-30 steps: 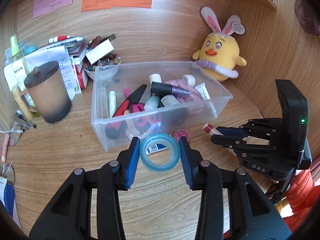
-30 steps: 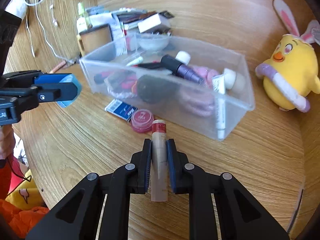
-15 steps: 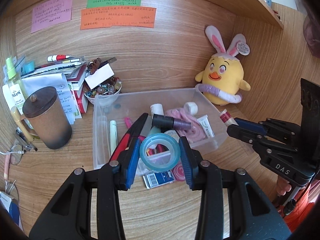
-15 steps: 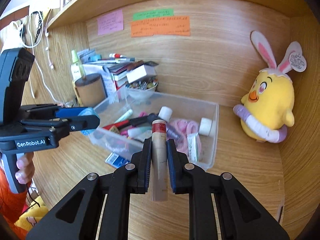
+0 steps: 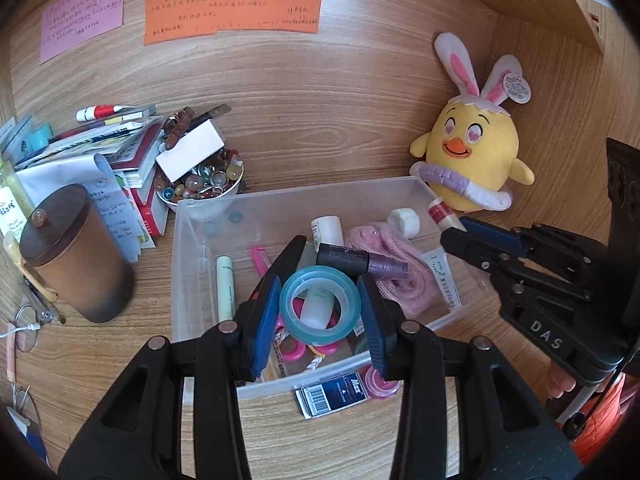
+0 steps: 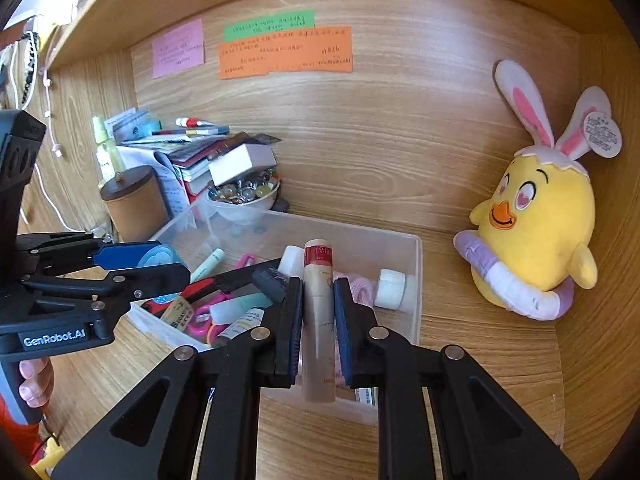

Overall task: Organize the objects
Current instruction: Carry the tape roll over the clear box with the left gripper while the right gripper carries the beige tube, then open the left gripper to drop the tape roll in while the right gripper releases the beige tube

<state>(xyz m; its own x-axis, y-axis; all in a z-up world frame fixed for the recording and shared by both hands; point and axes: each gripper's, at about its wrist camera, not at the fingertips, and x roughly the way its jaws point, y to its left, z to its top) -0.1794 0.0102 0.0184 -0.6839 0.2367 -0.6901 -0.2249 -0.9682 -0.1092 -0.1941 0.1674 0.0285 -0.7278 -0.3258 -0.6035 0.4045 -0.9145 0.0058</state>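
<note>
Translucent blue tape ring (image 5: 319,303), pinched in left claw (image 5: 319,308) above clear plastic bin (image 5: 400,185) inside its near rim; beige red-capped tube (image 6: 318,312), clamped in right claw (image 6: 318,316) over bin's right end, beside yellow plush chick (image 6: 536,236).

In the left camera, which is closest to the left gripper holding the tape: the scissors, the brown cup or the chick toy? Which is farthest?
1. Scissors: in the bin, just below the left gripper.
2. Brown cup: far left.
3. Chick toy: back right corner.
</note>
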